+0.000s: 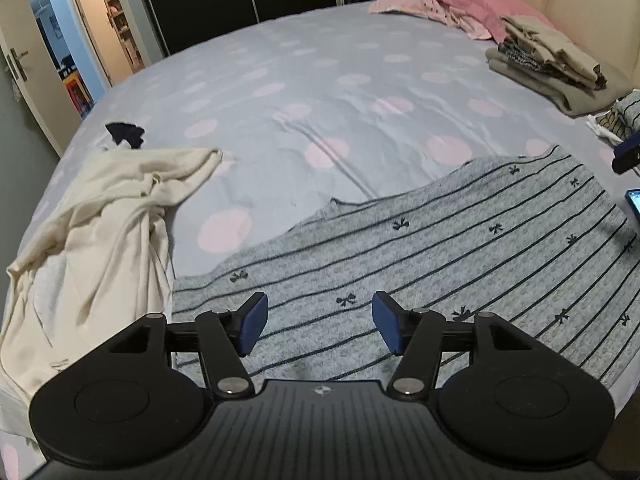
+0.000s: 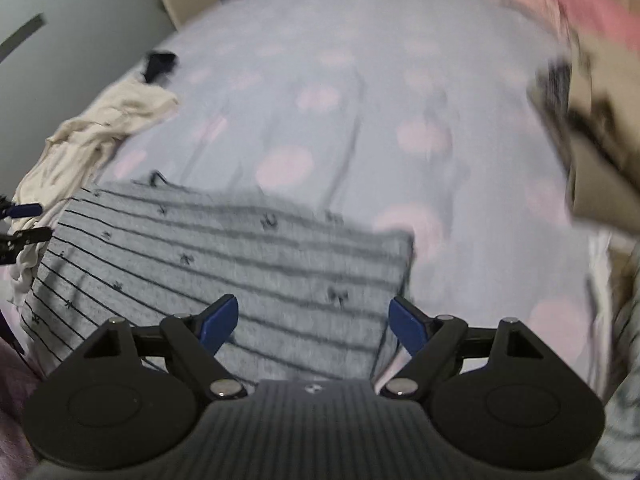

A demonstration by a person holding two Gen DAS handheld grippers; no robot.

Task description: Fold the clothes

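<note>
Left gripper (image 1: 320,322): released, its blue pads spread wide with nothing between them, poised over the near left part of the grey striped garment.
Right gripper (image 2: 314,326): released too, pads wide apart and empty, over the near right corner of the same garment; this view is smeared by motion blur.
Grey striped garment (image 1: 440,252): a grey knit with thin dark stripes and small dark bows, spread flat on the bed at the near edge. In the right wrist view (image 2: 224,252) its right edge is straight and ends in a squared far corner.
Bed (image 1: 320,80): covered by a pale blue sheet with large pink dots, lightly creased in the middle.
Cream garment (image 1: 104,216): crumpled in a heap at the left edge of the bed, just beside the striped knit, one end trailing toward the middle of the bed.
Dark cloth (image 1: 126,134): a small navy piece just beyond the cream heap.
Folded stack (image 1: 552,64): beige and dark patterned items piled on the far right of the bed, well apart from the striped knit.
Pink pillow (image 1: 460,0): at the headboard, with a pale pink garment (image 1: 420,6) lying against it.
Open door (image 1: 24,80): far left, with a lit room beyond it.
</note>
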